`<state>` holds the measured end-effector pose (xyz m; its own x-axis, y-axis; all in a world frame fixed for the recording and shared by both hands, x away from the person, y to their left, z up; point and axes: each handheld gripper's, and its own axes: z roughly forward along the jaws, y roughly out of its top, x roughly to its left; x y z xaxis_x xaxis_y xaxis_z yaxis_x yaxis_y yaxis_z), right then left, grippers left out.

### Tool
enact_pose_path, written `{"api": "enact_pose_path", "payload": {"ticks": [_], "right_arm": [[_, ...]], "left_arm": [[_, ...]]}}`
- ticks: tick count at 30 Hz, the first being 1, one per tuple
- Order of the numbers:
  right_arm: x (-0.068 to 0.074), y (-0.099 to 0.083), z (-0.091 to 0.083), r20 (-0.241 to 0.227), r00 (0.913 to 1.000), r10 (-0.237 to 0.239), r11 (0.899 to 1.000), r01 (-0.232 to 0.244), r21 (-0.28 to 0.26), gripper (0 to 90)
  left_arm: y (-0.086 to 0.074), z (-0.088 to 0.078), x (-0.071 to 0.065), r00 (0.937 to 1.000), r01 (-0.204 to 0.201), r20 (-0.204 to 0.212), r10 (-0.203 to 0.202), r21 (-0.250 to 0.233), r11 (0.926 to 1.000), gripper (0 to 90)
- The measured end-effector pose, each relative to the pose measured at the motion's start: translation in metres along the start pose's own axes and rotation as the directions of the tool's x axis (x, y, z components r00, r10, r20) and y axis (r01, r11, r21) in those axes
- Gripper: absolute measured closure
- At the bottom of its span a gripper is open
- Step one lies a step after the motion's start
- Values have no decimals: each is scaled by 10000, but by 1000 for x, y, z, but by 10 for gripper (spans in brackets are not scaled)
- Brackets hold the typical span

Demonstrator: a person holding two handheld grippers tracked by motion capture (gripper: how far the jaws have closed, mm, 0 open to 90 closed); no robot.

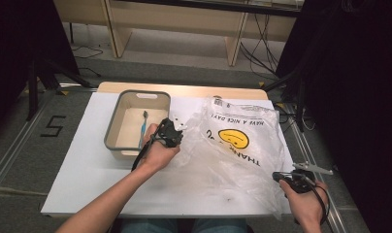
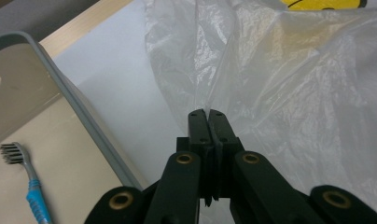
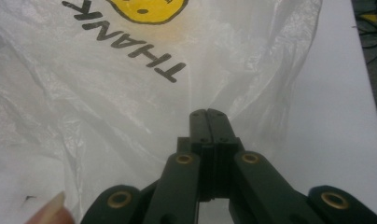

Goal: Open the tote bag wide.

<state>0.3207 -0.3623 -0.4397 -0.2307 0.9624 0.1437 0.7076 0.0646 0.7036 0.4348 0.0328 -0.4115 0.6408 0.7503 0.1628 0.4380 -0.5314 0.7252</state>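
At the near right corner of the desk (image 1: 87,184), the right gripper (image 1: 277,175) is held in a hand, its fingers (image 3: 199,122) pressed together on the near right edge of the bag (image 1: 233,150); in the right gripper view a thin fold of plastic is seen running up from their tips. A fingertip is seen at the bottom left of that view. Farther in, at the bag's left edge, the left gripper (image 1: 177,127) is held above the desk, just beside the bin's (image 1: 112,131) right wall. Its fingers (image 2: 199,125) are likewise closed on the bag, and a taut ridge of the film is seen rising from between them in the left gripper view. The bag is spread, crumpled, over the right half of the desk between the two grippers, with a yellow smiley and black lettering printed on its far part. Left of the bag, a grey-rimmed bin is set on the desk, and a toothbrush (image 1: 143,127) with a blue handle is laid on its floor, bristles toward the far side. Beyond the desk, wooden furniture and cables on the floor are seen.
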Motion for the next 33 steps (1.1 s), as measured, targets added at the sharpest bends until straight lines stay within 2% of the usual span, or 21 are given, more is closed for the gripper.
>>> {"api": "enact_pose_path", "payload": {"ticks": [3,8,15,20,25,26,31,33], "right_arm": [[3,0,1,-124,9999,-30,10000,30,21,900],[11,2,2,-358,9993,-145,9999,142,-92,900],[19,1,7,-665,9977,-92,10000,93,11,900],[24,0,11,-874,9962,-65,10000,70,56,900],[28,-1,15,-1004,9949,-63,9999,78,146,900],[29,0,17,-1059,9944,-38,9999,54,151,900],[33,-1,21,-1293,9914,179,9996,-152,217,900],[36,-2,23,-1394,9901,169,9995,-131,284,900]], "left_arm": [[2,3,5,10000,-40,-73,39,-81,10000,896],[7,9,12,9985,-384,-399,383,-28,9993,894],[11,17,19,9969,-265,-745,267,33,9996,886],[15,24,26,9950,-268,-948,301,352,9990,881],[19,28,32,9935,-88,-1132,115,242,9997,863],[19,29,32,9924,18,-1227,2,166,9999,844],[21,29,35,9905,-62,-1375,78,120,9999,789],[21,28,37,9892,-33,-1466,38,32,10000,738]]}}
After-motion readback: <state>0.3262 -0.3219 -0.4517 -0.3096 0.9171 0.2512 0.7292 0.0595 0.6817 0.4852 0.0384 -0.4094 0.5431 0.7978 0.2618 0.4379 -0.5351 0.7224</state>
